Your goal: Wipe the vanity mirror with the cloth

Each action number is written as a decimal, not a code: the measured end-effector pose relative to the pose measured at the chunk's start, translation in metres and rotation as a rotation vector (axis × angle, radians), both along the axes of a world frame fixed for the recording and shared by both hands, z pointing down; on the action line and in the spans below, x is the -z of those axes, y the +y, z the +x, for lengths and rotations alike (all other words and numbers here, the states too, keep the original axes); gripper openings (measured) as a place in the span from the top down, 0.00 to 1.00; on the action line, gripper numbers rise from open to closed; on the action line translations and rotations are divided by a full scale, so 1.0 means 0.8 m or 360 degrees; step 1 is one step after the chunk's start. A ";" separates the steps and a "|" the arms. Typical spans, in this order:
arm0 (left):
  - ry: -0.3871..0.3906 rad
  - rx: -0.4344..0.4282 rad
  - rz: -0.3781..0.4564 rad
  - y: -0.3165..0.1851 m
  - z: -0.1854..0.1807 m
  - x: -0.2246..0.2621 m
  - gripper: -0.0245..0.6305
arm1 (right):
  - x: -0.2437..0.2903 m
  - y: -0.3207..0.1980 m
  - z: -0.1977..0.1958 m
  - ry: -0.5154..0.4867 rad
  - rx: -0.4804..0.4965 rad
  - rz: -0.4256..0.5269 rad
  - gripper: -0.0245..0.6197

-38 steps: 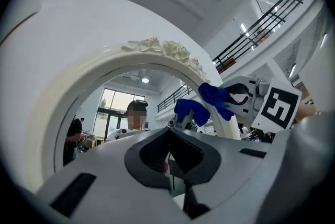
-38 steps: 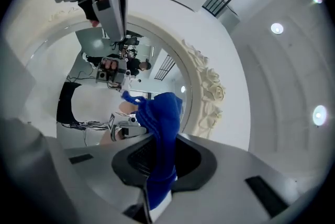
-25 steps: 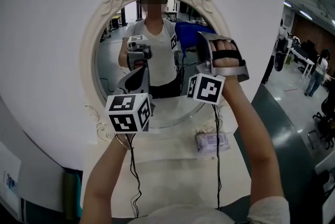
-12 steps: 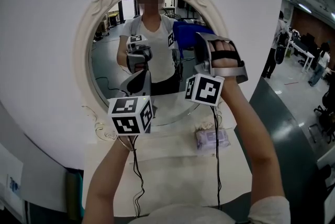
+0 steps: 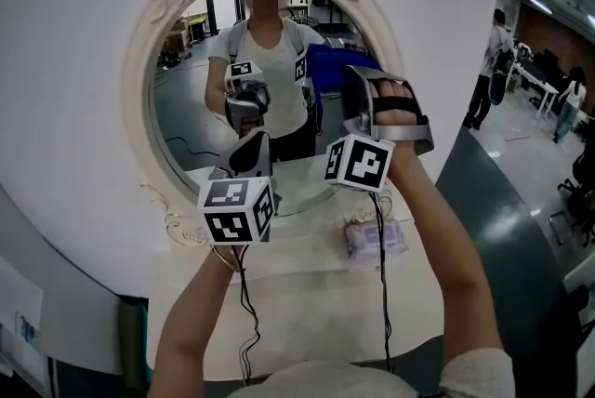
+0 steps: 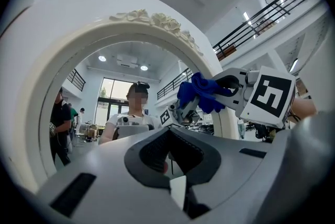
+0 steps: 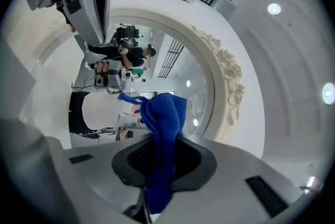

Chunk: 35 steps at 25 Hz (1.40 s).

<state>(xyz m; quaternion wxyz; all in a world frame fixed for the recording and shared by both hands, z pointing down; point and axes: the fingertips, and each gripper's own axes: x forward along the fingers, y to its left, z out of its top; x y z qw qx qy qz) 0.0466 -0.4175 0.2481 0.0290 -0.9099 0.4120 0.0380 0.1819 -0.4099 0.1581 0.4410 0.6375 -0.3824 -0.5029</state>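
The blue cloth (image 7: pixel 162 123) is clamped between the fingers of the right gripper (image 7: pixel 159 157), with a bunched end sticking out beyond the fingertips. It is held up at the right side of the vanity mirror (image 5: pixel 195 89), close to the glass and just inside the ornate cream frame. Contact with the glass cannot be confirmed.

The mirror is oval, stands upright at the far edge of the white bench (image 5: pixel 307 312), and is topped with carved roses.

The left gripper (image 6: pixel 170 152) is raised in front of the lower middle of the glass. Its fingers are closed together with nothing between them.

A small wrapped packet (image 5: pixel 376 243) lies on the bench below the right gripper. Cables (image 5: pixel 244 312) trail from both grippers across the bench toward the near edge.
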 end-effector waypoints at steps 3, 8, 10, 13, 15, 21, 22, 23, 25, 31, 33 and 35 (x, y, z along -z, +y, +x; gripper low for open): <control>-0.0016 -0.0007 -0.0031 0.002 0.006 -0.013 0.96 | -0.015 0.001 0.005 -0.0037 0.0001 -0.0029 0.86; -0.0050 -0.0022 -0.0080 0.007 0.015 -0.035 0.96 | -0.045 0.000 0.012 -0.0091 0.0010 -0.0088 0.86; -0.0067 -0.0025 -0.0101 0.009 0.018 -0.046 0.96 | -0.058 0.000 0.015 -0.0106 0.0012 -0.0109 0.86; -0.0095 -0.0026 -0.0133 0.012 0.022 -0.062 0.96 | -0.074 0.002 0.017 -0.0128 0.0020 -0.0145 0.86; -0.0109 -0.0027 -0.0152 0.014 0.023 -0.072 0.96 | -0.085 0.003 0.017 -0.0154 0.0026 -0.0180 0.86; -0.0115 -0.0033 -0.0234 0.020 0.023 -0.105 0.96 | -0.138 0.005 0.017 -0.0234 0.0034 -0.0319 0.86; -0.0112 -0.0032 -0.0256 0.020 0.022 -0.112 0.96 | -0.147 0.005 0.017 -0.0235 0.0032 -0.0337 0.86; -0.0112 -0.0029 -0.0277 0.020 0.022 -0.120 0.96 | -0.155 0.004 0.016 -0.0238 0.0029 -0.0354 0.86; -0.0126 -0.0022 -0.0303 0.021 0.020 -0.134 0.96 | -0.173 0.005 0.013 -0.0253 0.0028 -0.0391 0.86; -0.0151 -0.0038 -0.0360 0.033 0.022 -0.169 0.96 | -0.230 0.004 0.004 -0.0346 0.0047 -0.0517 0.86; -0.0148 -0.0038 -0.0391 0.034 0.020 -0.180 0.96 | -0.252 0.004 0.001 -0.0377 0.0049 -0.0568 0.86; -0.0146 -0.0033 -0.0422 0.035 0.016 -0.192 0.96 | -0.272 0.004 -0.004 -0.0392 0.0051 -0.0611 0.86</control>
